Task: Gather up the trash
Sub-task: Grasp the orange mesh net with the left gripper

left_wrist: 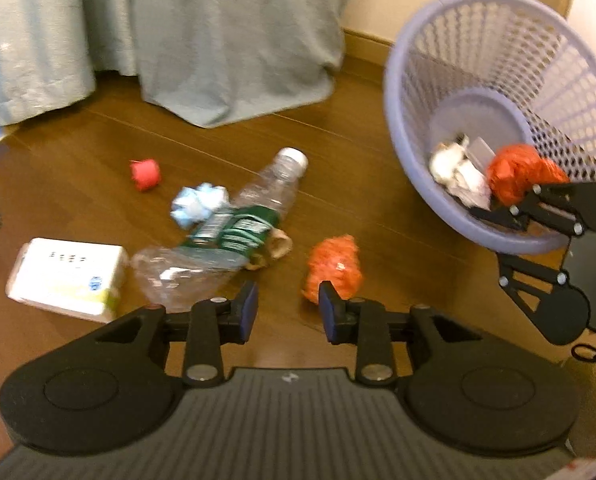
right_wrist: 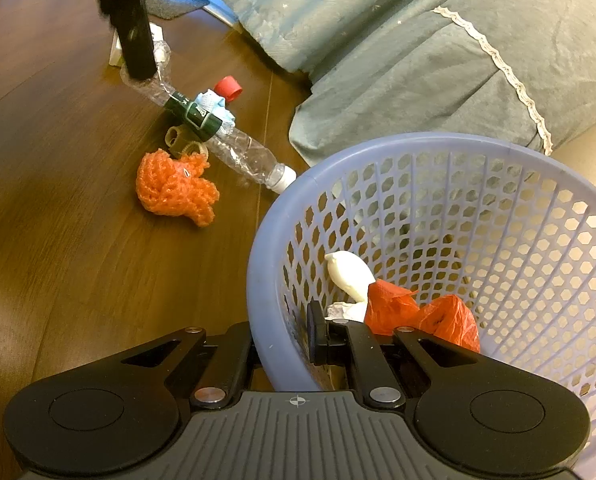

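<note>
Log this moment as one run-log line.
left claw: open, empty, above floor by orange mesh wad | right claw: shut on basket rim, tilted | floor: bottle, white box

Warm, dim indoor light; left view motion-blurred, both bent by fisheye edges.

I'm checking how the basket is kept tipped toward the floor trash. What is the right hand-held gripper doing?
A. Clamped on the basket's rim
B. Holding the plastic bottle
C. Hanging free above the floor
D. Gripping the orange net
A: the right hand-held gripper is shut on the rim of the basket, one finger outside the wall and one inside, while the bottle and the orange net lie on the floor.
</note>
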A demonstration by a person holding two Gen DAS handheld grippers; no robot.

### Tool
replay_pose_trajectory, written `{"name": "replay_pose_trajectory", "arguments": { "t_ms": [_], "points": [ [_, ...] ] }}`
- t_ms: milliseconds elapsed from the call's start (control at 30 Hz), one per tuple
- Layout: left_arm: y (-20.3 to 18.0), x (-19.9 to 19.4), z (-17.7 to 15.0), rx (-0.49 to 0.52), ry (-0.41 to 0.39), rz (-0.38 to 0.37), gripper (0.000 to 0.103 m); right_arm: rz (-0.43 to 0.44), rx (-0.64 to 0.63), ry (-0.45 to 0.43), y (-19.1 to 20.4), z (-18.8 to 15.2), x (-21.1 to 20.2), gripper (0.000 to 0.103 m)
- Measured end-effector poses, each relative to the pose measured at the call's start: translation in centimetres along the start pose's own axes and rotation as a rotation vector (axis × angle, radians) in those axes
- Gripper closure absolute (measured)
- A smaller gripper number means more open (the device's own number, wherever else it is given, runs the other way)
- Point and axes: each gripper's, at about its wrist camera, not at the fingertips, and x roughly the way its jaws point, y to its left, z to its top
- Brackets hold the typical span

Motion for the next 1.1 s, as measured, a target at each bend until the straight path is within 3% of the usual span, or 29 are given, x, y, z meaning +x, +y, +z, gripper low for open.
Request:
{"name": "replay_pose_trajectory", "arguments": {
  "t_ms": [267, 433, 733, 833, 933, 1100],
  "points": [
    [-1.6, 3.1, 0.5, 0.060, 0.027, -0.017, 0.071, -0.003, 0.012, -0.006, -0.2, -0.2, -0.2, 0.098],
    [-2.2, 4.9, 0.8, 0.085, 0.043, -0.023, 0.063, -0.005, 0.013, -0.007, -0.3, -0.4, -0.2, 0.098],
    [-2.8, 8.2, 1.0, 0.127, 0.090, -0.031, 0.063, -0.017, 0.026, 0.004, -0.8, -0.6, 0.1, 0.098],
    [-2.8, 8.8, 0.9, 0.123, 0.108, -0.036, 0.066, -0.018, 0.027, 0.006, -0.7, -0.6, 0.2, 0.098],
    [-2.8, 8.8, 0.9, 0.122, 0.122, -0.042, 0.077, -0.016, 0.024, 0.006, -0.8, -0.6, 0.2, 0.098],
    [-2.4, 7.2, 0.9, 0.113, 0.118, -0.040, 0.081, -0.017, 0.026, 0.007, -0.7, -0.6, 0.2, 0.098]
  ]
}}
